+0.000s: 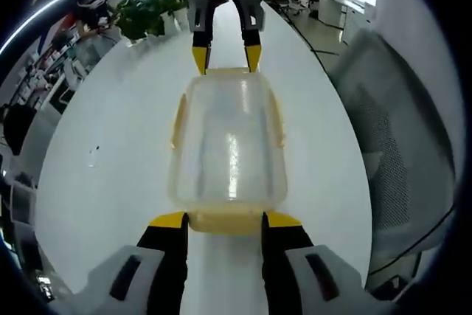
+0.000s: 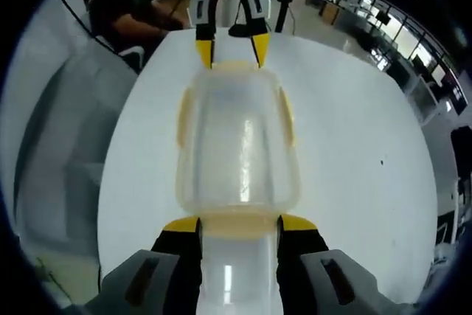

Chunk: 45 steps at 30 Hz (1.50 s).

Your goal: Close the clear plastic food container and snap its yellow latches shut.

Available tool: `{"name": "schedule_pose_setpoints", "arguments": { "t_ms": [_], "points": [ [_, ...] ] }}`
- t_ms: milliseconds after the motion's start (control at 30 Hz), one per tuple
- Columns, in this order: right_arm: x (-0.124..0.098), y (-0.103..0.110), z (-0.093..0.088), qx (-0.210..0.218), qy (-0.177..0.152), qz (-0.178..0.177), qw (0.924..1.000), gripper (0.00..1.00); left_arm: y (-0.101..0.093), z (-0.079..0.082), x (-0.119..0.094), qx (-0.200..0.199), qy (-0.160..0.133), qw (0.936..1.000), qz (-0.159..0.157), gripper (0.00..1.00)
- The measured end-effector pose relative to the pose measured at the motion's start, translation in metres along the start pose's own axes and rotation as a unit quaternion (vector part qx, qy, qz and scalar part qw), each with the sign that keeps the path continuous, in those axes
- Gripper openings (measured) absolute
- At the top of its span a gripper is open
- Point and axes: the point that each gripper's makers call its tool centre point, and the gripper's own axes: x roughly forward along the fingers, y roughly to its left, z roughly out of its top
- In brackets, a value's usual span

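The clear plastic container (image 1: 228, 145) (image 2: 237, 142) lies lengthwise on the white table (image 1: 110, 145) (image 2: 354, 130) with its lid on top. Yellow latches run along its long sides (image 1: 177, 119) (image 2: 287, 116) and its two ends. My left gripper (image 1: 226, 220) is open, its yellow-tipped jaws straddling the end latch (image 1: 225, 223) nearest it. From the opposite end my right gripper (image 2: 240, 224) faces it, also open, flanking the other end latch (image 2: 240, 223). Each gripper appears at the top of the other's view: right (image 1: 226, 60), left (image 2: 231, 53). I cannot tell whether the latches are snapped down.
A potted plant (image 1: 147, 9) stands on the table's far end in the left gripper view. A grey mesh office chair (image 1: 391, 130) (image 2: 59, 145) sits beside the table's edge. A seated person (image 2: 140, 12) is beyond the table. Office desks fill the background.
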Motion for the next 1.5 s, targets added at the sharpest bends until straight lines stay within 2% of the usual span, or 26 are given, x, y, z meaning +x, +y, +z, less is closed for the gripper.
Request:
{"name": "schedule_pose_setpoints", "arguments": {
  "t_ms": [567, 1500],
  "points": [
    [-0.016, 0.001, -0.042, 0.003, 0.010, 0.001, 1.0000, 0.38, -0.003, 0.041, 0.019, 0.000, -0.008, 1.0000, -0.004, 0.38],
    [-0.045, 0.001, -0.103, 0.005, 0.021, 0.004, 0.9998, 0.38, -0.004, 0.097, 0.054, -0.002, -0.035, 0.9994, -0.007, 0.38]
  ]
}}
